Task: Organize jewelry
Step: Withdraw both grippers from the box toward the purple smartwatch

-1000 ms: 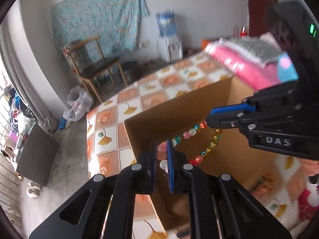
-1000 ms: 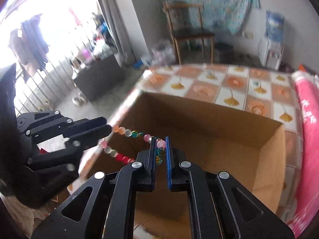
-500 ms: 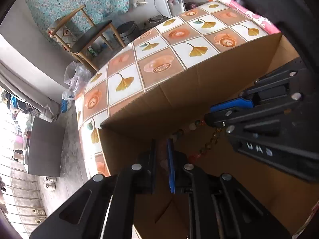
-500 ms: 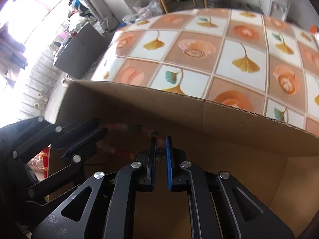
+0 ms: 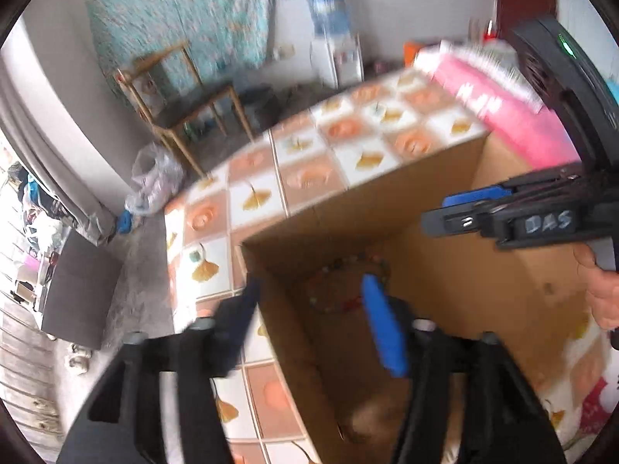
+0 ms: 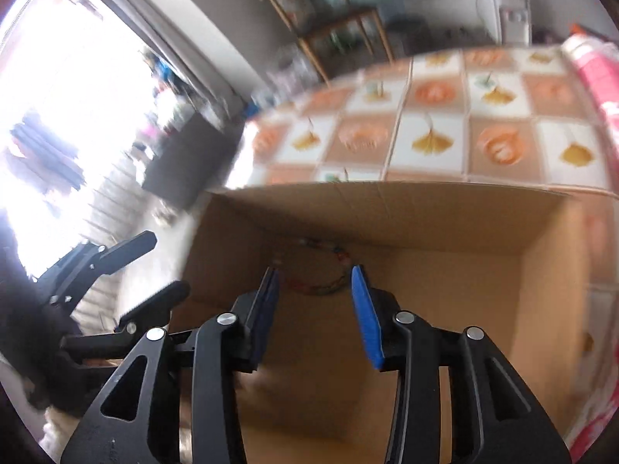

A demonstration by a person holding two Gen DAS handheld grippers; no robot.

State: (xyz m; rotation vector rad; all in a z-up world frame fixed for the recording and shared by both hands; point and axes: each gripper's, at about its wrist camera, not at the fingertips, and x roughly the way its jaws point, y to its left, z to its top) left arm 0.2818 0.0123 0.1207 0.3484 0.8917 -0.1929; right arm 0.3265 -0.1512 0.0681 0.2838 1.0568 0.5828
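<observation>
A string of coloured beads (image 5: 340, 263) lies in a loose ring on the floor of the cardboard box (image 5: 387, 193), near its far corner. My left gripper (image 5: 309, 290) hangs above the box's left wall, its jaws opening, with nothing pressed between them. My right gripper (image 6: 315, 274) is over the box, its jaws opening too. The beads (image 6: 309, 285) show beyond its fingers, untouched. Each gripper appears in the other's view: the right gripper (image 5: 441, 212) at the right, the left gripper (image 6: 166, 263) at the left. Both views are blurred.
The box (image 6: 425, 212) stands on a table with a tiled leaf-pattern cloth (image 5: 309, 147). Pink bedding (image 5: 503, 116) lies past the table's right end. A wooden chair (image 5: 182, 89) and a water dispenser (image 5: 329, 38) stand by the far wall. A hand (image 5: 603, 290) holds the right gripper.
Both grippers held the bead string stretched between them, then dipped into the box. Now both have let go and opened, and the beads lie on the box floor.
</observation>
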